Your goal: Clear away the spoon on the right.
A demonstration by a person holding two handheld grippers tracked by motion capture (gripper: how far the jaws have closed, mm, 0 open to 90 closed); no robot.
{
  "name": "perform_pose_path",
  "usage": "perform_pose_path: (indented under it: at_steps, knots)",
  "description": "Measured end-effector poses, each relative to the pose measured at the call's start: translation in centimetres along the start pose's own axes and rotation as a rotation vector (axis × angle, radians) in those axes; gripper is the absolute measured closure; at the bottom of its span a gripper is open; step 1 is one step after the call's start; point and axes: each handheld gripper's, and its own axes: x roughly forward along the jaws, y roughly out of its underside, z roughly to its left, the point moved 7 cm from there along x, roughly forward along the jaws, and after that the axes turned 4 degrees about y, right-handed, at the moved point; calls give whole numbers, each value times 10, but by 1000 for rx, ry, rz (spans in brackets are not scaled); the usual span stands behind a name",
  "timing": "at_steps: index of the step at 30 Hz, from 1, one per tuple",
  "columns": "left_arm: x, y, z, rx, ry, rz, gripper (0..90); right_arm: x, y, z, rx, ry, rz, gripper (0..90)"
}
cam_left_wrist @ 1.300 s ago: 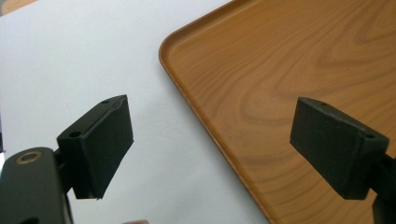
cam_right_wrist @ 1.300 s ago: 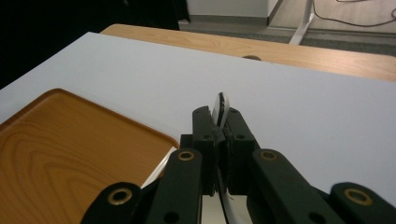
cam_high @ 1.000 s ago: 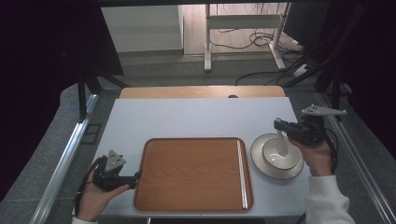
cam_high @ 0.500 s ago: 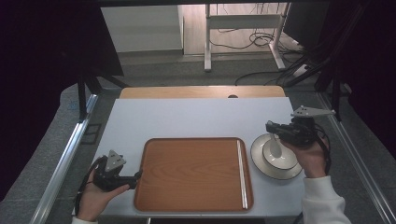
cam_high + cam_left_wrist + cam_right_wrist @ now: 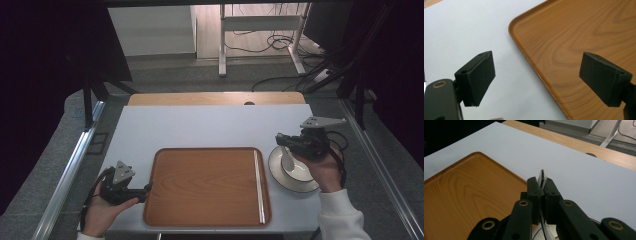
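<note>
A white spoon (image 5: 288, 161) stands steeply in a white dish (image 5: 300, 181) at the table's right. My right gripper (image 5: 281, 140) is shut on the spoon's handle, and the handle tip (image 5: 542, 176) pokes up past the closed pads of the right gripper (image 5: 541, 185). The spoon's lower end hangs over the dish; whether it touches I cannot tell. A brown wooden tray (image 5: 207, 187) lies mid-table, just left of the dish. My left gripper (image 5: 144, 189) rests at the tray's left edge. In its own view the left gripper (image 5: 537, 72) is open, straddling the rim of the tray (image 5: 574, 37) with nothing held.
The white tabletop (image 5: 210, 127) stretches bare behind the tray, with a wooden strip (image 5: 215, 98) along its far edge. Metal rails (image 5: 75, 160) run along both sides of the table. Cables and a stand's legs (image 5: 222, 45) sit on the floor beyond.
My right gripper has shifted left across the dish toward the tray, carrying the spoon's handle with it. The left gripper has stayed where it was.
</note>
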Motion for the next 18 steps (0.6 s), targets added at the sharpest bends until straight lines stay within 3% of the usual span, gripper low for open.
perform_pose_path:
  at_steps: [7, 18]
  knots:
    - [0, 0, 0, 5, 0, 3, 129, 1, -2, 6, -31, 13, -3, 858]
    - [-1, 0, 0, 7, 0, 2, 129, -1, -10, 25, -70, -17, -19, 858]
